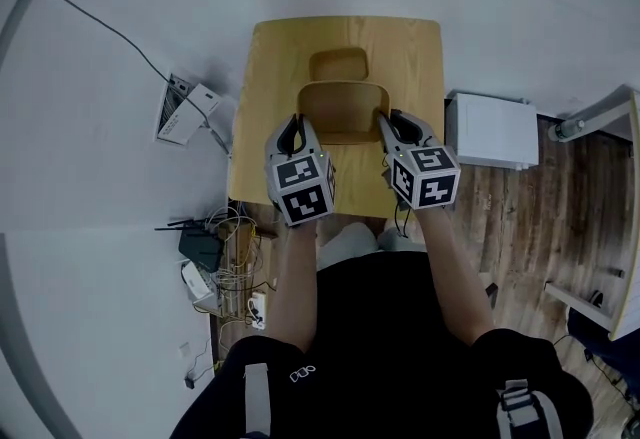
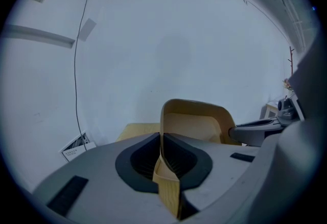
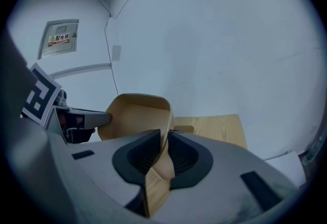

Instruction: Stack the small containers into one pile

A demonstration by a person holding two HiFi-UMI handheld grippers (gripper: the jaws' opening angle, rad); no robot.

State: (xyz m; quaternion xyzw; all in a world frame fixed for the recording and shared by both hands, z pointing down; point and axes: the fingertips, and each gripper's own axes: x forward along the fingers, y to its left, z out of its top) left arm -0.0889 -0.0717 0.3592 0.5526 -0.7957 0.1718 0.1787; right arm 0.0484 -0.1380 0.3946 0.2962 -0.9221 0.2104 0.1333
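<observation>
Gripping a light wood-coloured, round-cornered, open-topped container point(image 1: 343, 110) from both sides, you're partway thru the stacking step. The left gripper point(image 1: 296, 127) is clenched on its left wall: in the left gripper view point(image 2: 162, 159) the thin wooden wall runs straight between the dark pads point(image 2: 139, 159), w/ no gap showing. The right gripper point(image 1: 396, 125) is likewise clamped on the right wall, and the right gripper view point(image 3: 164, 159) shows the same pinch from the other side. The held container point(image 2: 196, 122) seems to hang just above the pale wooden table point(image 1: 275, 57) rather than rest on it, tho no view shows its underside.

A second, smaller-looking wood-coloured container point(image 1: 340, 64) sits on the table just beyond the held one, near the table's middle. In the head view the held container's far rim lies at or just over its near edge. Only a sliver of it point(image 3: 183, 129) shows in the right gripper view.

A white box point(image 1: 490, 130) stands on the floor to the table's right, well apart from the work.

Next move, as I judge it: carry the held container fwd until it's centred over the second one, keep it level btwn both grips, match the long sides, then lower it. Uneven hands could tilt it or catch a rim and nudge the lower one.
</observation>
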